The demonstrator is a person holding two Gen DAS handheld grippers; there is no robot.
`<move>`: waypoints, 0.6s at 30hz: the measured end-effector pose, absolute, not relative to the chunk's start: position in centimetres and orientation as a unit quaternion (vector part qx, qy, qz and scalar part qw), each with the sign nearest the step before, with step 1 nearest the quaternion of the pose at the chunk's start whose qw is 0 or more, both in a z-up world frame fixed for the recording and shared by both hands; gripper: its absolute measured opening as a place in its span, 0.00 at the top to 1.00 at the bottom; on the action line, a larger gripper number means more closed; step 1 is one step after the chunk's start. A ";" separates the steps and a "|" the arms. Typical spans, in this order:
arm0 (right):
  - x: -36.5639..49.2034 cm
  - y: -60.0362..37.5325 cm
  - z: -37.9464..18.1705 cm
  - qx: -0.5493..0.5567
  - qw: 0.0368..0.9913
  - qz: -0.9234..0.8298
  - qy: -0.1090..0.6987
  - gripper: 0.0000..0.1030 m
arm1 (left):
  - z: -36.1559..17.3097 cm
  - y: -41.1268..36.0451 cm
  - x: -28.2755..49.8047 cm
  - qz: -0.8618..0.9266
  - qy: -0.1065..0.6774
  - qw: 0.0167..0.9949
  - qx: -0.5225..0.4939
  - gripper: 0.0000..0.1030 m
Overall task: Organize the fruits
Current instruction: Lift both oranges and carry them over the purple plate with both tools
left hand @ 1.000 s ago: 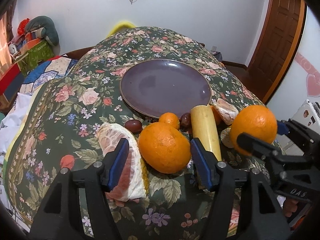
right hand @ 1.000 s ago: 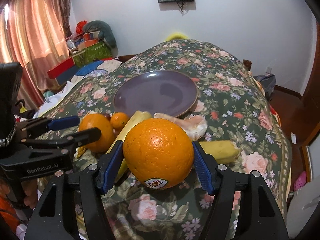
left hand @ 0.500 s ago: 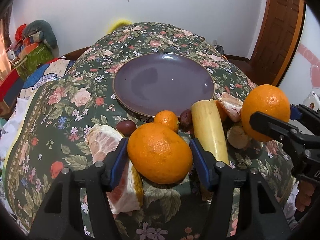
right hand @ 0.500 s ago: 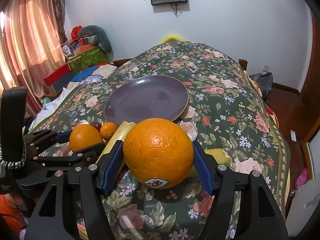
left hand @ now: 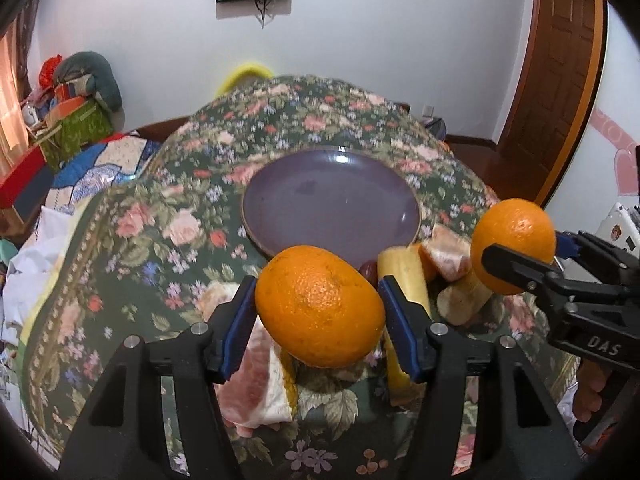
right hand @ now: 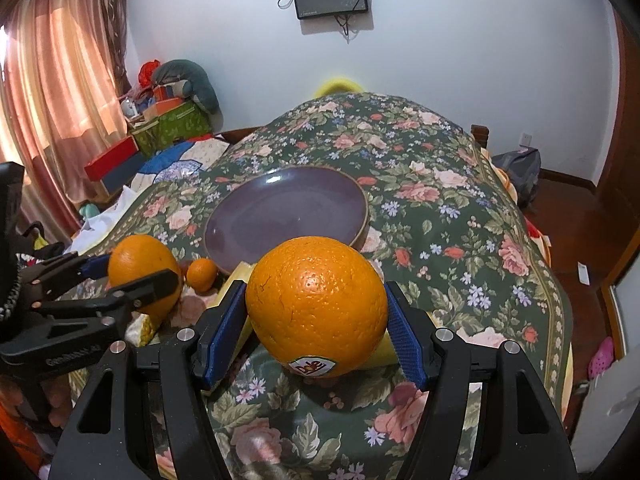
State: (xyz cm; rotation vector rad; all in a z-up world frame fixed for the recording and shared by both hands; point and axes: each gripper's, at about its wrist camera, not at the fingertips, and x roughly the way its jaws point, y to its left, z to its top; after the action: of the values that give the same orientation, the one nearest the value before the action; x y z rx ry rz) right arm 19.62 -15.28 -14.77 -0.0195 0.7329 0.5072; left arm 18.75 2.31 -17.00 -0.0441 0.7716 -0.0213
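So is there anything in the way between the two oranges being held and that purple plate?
Nothing visible blocks either one. The left gripper and right gripper each hold an orange lifted above the banana and small fruit; the plate beyond is bare.

Glossy glazed plate (left hand: pixel 332 204) on matt floral cloth (left hand: pixel 132 240); both oranges (right hand: pixel 316 308) dimpled, slightly shiny; gripper fingers (right hand: pixel 224 332) matt black plastic, ribbed blue pads; varnished wood door (left hand: pixel 560 60).
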 end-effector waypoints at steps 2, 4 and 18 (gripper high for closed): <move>19.8 -15.3 -14.4 -0.009 0.905 0.244 0.349 0.38 | -16.1 2.3 18.9 -0.011 0.367 0.930 -0.019 0.41; 20.1 -15.3 -14.0 -0.010 0.907 0.244 0.343 0.38 | -15.5 2.3 19.0 -0.012 0.359 0.933 -0.017 0.41; 23.2 -15.2 -12.1 -0.011 0.923 0.235 0.305 0.38 | -12.8 3.1 21.9 -0.011 0.324 0.946 -0.009 0.41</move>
State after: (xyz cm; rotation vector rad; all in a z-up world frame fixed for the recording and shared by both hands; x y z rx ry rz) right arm 23.16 -15.24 -12.07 -0.0230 0.6261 0.4824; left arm 21.92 3.06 -12.82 -0.0193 0.6593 -0.0233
